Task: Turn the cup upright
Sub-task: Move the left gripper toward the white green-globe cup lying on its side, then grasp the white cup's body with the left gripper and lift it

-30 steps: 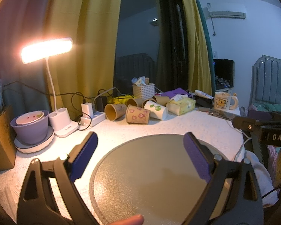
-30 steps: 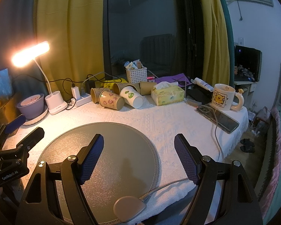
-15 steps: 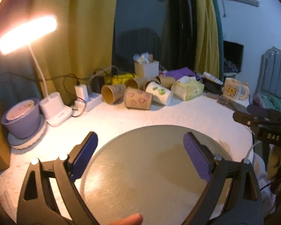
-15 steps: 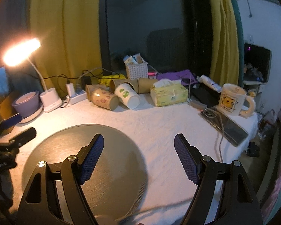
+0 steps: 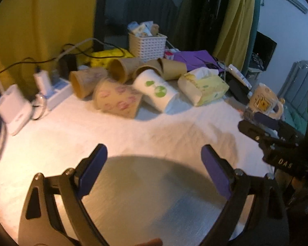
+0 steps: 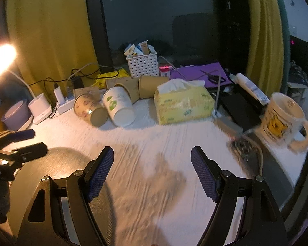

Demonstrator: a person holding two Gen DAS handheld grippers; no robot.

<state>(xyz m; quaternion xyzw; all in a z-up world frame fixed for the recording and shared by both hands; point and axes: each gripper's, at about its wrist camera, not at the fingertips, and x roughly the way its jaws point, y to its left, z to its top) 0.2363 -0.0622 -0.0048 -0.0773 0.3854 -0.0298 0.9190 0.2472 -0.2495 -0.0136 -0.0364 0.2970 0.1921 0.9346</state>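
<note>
Left wrist: left gripper point(image 5: 154, 162) fingers wide, empty; right gripper point(image 6: 152, 164) likewise

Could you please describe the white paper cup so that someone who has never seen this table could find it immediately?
Start at the yellow tissue box near the back of the table. Just left of it is a cluster of tipped-over paper cups. The white paper cup lies on its side there, the only white one, with green prints, among brown neighbours.

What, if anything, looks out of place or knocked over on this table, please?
The paper cups lie toppled in a heap near the white basket: the white cup with green dots, the pink-patterned cup and several brown cups all on their sides. Nothing looks spilled.
</note>
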